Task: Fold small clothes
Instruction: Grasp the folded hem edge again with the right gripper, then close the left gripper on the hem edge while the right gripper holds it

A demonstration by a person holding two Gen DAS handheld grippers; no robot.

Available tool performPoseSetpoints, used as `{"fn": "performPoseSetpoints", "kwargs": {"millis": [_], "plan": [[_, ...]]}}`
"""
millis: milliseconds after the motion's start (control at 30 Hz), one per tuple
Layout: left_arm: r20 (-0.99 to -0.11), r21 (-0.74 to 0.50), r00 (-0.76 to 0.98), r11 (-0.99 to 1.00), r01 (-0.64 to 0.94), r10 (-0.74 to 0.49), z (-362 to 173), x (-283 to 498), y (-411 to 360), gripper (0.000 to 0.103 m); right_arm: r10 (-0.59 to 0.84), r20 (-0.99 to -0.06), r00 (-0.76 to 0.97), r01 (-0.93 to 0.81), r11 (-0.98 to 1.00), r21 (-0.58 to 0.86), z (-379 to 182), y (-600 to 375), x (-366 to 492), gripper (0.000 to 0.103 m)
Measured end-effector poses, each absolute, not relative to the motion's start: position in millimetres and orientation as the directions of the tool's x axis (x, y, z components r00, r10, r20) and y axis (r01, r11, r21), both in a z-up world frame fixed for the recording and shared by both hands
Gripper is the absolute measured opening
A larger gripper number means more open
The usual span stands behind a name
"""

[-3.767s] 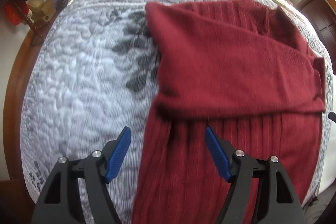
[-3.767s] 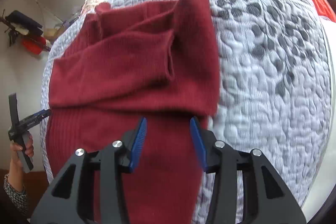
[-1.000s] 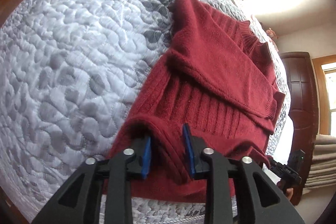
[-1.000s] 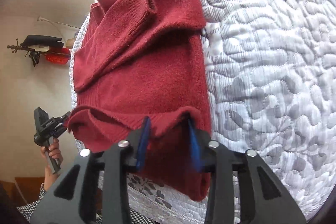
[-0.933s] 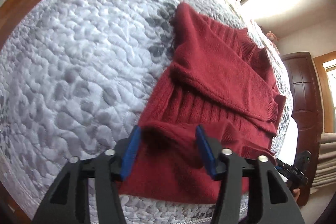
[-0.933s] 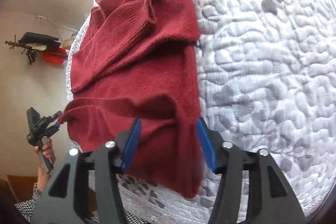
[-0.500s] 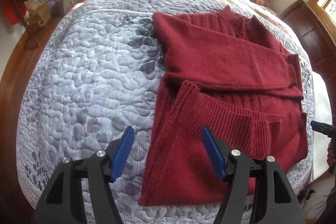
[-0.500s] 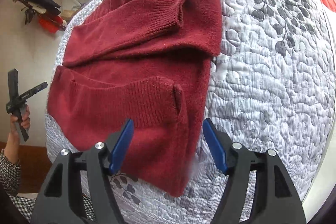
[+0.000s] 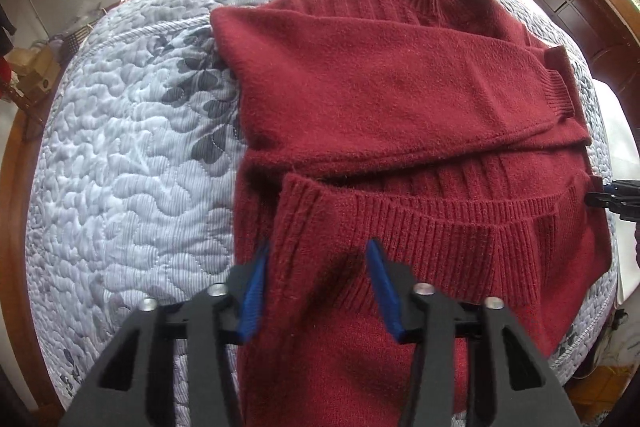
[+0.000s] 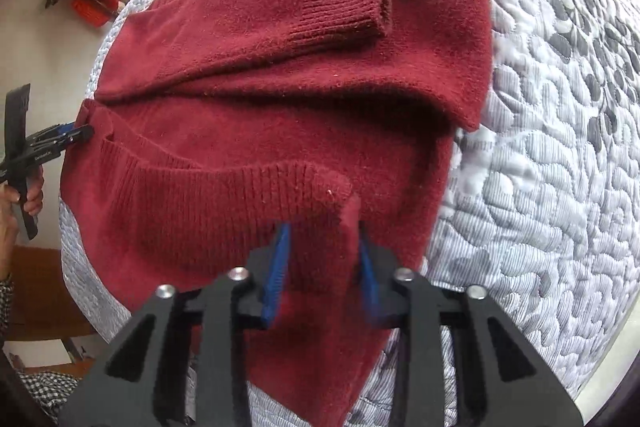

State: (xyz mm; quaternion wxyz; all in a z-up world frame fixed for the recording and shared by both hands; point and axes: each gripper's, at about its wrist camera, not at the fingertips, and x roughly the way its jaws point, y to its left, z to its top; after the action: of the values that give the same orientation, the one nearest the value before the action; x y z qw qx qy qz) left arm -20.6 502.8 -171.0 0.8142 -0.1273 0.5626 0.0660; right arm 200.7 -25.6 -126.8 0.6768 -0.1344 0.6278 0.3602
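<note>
Both grippers, left gripper (image 9: 318, 285) and right gripper (image 10: 324, 273), now come back down over the ribbed hem (image 9: 420, 227) of the red sweater (image 9: 380, 99) on the bed (image 9: 120, 155), jaws open and holding nothing, so the bottom fold seems only half made.

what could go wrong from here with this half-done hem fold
1. Both grippers are open above the sweater, so closing now may pinch one layer only.
2. The ribbed hem lies crooked and bunched; the fold could end up uneven.
3. The lower part hangs over the bed edge and may slide off.
</note>
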Motion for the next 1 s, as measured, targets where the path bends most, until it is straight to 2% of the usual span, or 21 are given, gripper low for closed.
{"fn": "performPoseSetpoints", "kwargs": {"millis": [33,267,300,400,500,567,600,633,667,700,733,1000], "plan": [[-0.931,-0.152,0.36,0.956,-0.25,-0.054,-171.9,-21.6,504.0,0.016,0.315,-0.948,-0.04,-0.668,0.698,0.26,-125.9,-22.7,199.2,0.009],[-0.899,-0.216,0.424,0.952,-0.217,-0.107,-161.7,-35.6,503.6,0.012,0.388,-0.92,-0.061,-0.653,0.681,0.331,-115.6,-39.4,201.8,0.006],[-0.903,-0.216,0.416,0.951,-0.219,-0.109,-164.3,-34.9,504.4,0.013,0.382,-0.922,-0.071,-0.653,0.68,0.332,-117.7,-40.0,202.3,0.007],[-0.924,-0.184,0.372,0.954,-0.238,-0.086,-176.6,-26.6,506.0,0.018,0.35,-0.933,-0.083,-0.645,0.695,0.318,-127.5,-34.9,205.8,0.019],[-0.929,-0.211,0.352,0.944,-0.253,-0.113,-185.6,-19.3,508.0,0.033,0.357,-0.928,-0.106,-0.63,0.698,0.34,-135.0,-32.5,207.3,0.028],[-0.931,-0.207,0.348,0.947,-0.246,-0.113,-187.5,-15.2,503.7,0.037,0.354,-0.929,-0.11,-0.633,0.696,0.34,-138.6,-26.2,205.3,0.029],[-0.935,-0.188,0.339,0.953,-0.238,-0.1,-188.1,-13.3,500.1,0.037,0.353,-0.929,-0.109,-0.636,0.694,0.338,-139.2,-24.9,204.3,0.025],[-0.939,-0.168,0.334,0.958,-0.231,-0.084,-187.9,-11.7,496.4,0.032,0.355,-0.929,-0.109,-0.643,0.687,0.338,-138.6,-23.8,203.3,0.019],[-0.939,-0.16,0.335,0.961,-0.226,-0.078,-186.9,-10.9,493.0,0.025,0.356,-0.928,-0.108,-0.649,0.682,0.337,-137.2,-23.9,203.0,0.008],[-0.937,-0.161,0.342,0.961,-0.226,-0.076,-184.7,-12.0,491.5,0.016,0.355,-0.929,-0.1,-0.653,0.681,0.331,-134.7,-24.4,202.5,0.007],[-0.932,-0.165,0.353,0.96,-0.227,-0.076,-181.3,-13.9,490.5,0.013,0.361,-0.928,-0.095,-0.653,0.681,0.332,-131.5,-26.1,202.4,0.006],[-0.864,-0.227,0.498,0.937,-0.264,-0.069,-136.7,-45.0,494.9,0.011,0.484,-0.874,-0.052,-0.612,0.676,0.411,-95.3,-52.1,204.7,0.006]]}}
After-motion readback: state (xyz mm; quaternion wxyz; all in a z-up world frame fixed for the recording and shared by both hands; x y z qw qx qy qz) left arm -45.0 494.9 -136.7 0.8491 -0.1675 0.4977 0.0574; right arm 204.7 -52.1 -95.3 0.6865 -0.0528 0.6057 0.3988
